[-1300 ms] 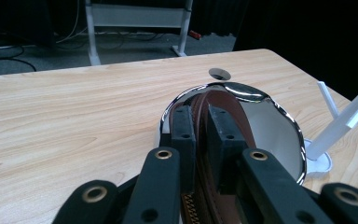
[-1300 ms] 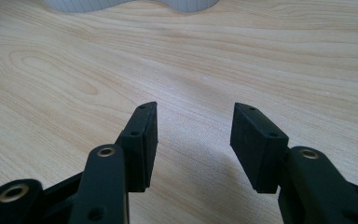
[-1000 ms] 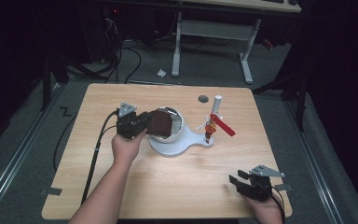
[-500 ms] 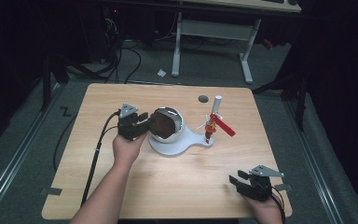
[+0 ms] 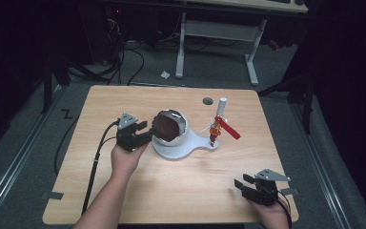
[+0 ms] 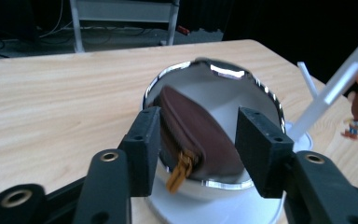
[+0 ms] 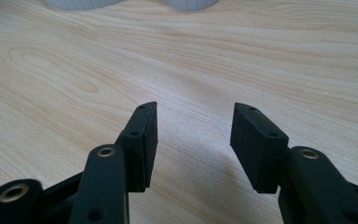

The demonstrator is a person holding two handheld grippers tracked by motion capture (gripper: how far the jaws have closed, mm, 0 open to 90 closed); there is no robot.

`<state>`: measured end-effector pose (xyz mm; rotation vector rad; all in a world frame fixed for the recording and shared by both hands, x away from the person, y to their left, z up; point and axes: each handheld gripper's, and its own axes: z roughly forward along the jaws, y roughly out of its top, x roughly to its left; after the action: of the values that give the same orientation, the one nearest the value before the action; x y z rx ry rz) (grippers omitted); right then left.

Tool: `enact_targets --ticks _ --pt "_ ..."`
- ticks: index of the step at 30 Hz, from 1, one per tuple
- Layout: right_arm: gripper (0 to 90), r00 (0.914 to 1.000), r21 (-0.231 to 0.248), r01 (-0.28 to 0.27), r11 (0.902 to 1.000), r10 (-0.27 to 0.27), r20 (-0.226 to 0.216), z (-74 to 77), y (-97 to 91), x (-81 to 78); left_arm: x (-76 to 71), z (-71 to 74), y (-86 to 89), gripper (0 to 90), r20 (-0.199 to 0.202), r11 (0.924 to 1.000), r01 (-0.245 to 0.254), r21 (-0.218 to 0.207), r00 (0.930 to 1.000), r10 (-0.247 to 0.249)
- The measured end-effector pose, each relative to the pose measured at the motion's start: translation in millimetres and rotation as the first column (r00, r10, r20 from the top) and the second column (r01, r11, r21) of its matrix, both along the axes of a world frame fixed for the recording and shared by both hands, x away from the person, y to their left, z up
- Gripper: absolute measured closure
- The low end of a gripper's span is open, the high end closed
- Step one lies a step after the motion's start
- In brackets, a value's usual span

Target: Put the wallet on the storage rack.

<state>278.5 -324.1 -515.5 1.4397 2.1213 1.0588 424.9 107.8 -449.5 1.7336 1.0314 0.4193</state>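
A brown zip pouch [image 5: 166,125] lies tilted inside a chrome-rimmed white bowl [image 5: 180,134] that stands on a white base [image 5: 193,149] at mid-table. My left gripper [image 5: 145,133] is open just left of the bowl. In the left gripper view its jaws flank the pouch [image 6: 200,135] at the bowl's rim [image 6: 261,88], and the pouch's tan zip pull [image 6: 179,170] hangs toward me. My right gripper [image 5: 243,183] rests open near the table's front right corner, with only bare wood between its jaws [image 7: 193,135].
On the base's right lobe stands a small figure with a red blade [image 5: 224,128], beside a white post [image 5: 221,107]. A dark round disc [image 5: 208,101] lies behind it. Cables, a desk frame and a floor rail surround the table.
My left gripper has drawn slightly back toward the near side, away from the bowl. The pouch stays in the bowl. The right gripper has not moved.
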Motion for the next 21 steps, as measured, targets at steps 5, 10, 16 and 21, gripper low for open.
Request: enact_targets --ticks 5,10,16,21 --pt "51.6 1.0 -0.001 -0.001 1.0 0.001 -0.001 -0.3 0.4 -0.3 -19.6 -10.1 13.3 47.9 0.019 0.9992 0.009 0.038 0.9998 -0.01" --pt "51.6 1.0 -0.006 -0.005 1.0 0.005 -0.002 -0.9 1.3 0.3 -38.9 -23.6 34.7 46.8 -0.001 0.9988 0.011 0.047 0.9999 -0.011" --pt "51.5 1.0 -0.01 -0.006 0.9999 0.006 -0.003 -1.4 2.4 0.5 -60.2 -37.8 64.3 46.5 -0.043 0.9992 0.011 0.04 0.9991 -0.009" --pt "51.6 1.0 -0.005 0.0 1.0 0.0 -0.001 -1.3 3.1 0.2 -83.8 -57.5 85.6 44.2 -0.106 0.9972 0.03 0.068 0.9941 -0.023"
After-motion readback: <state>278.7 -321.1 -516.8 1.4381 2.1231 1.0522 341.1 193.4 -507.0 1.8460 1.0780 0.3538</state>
